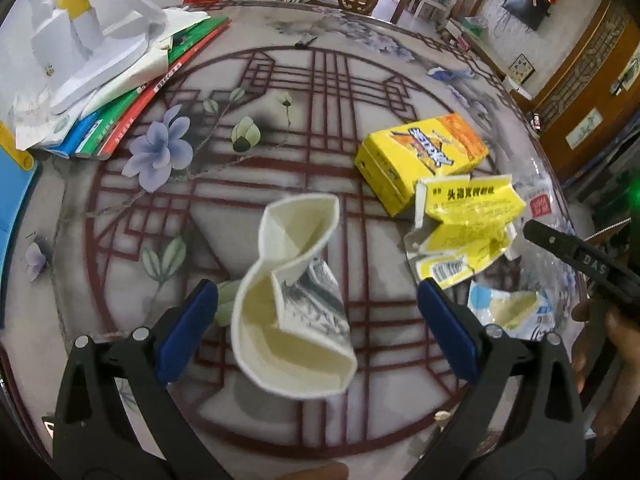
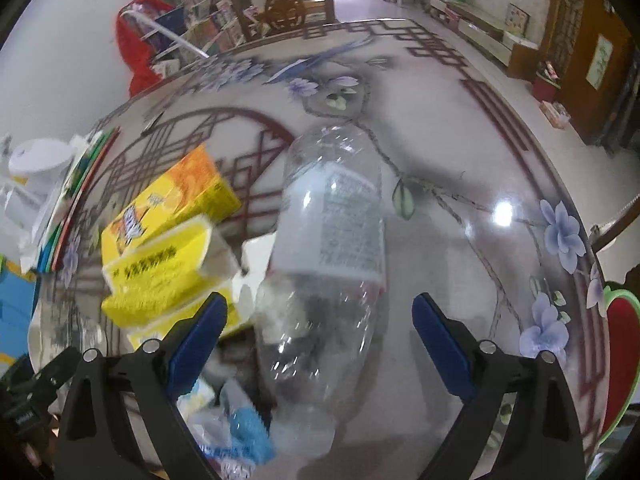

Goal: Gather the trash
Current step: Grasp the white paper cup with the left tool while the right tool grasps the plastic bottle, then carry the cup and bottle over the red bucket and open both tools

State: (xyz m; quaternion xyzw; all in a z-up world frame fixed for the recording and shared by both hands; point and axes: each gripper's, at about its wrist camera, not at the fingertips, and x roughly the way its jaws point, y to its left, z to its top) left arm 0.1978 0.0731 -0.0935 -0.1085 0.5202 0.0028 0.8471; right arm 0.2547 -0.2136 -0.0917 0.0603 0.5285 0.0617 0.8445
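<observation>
Lettering "DAS" marks the right tool [image 1: 592,260]; both tools, left tool [image 1: 316,304] included, gape, grasping nothing.

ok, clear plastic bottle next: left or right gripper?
Right. The bottle lies lined up between the right gripper open fingers. The left gripper is open around the crushed paper cup.

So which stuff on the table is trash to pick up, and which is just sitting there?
Trash:
crushed paper cup
clear plastic bottle
yellow box
torn yellow carton
blue-and-white wrapper

Just lying about:
stack of books
white stand
</observation>
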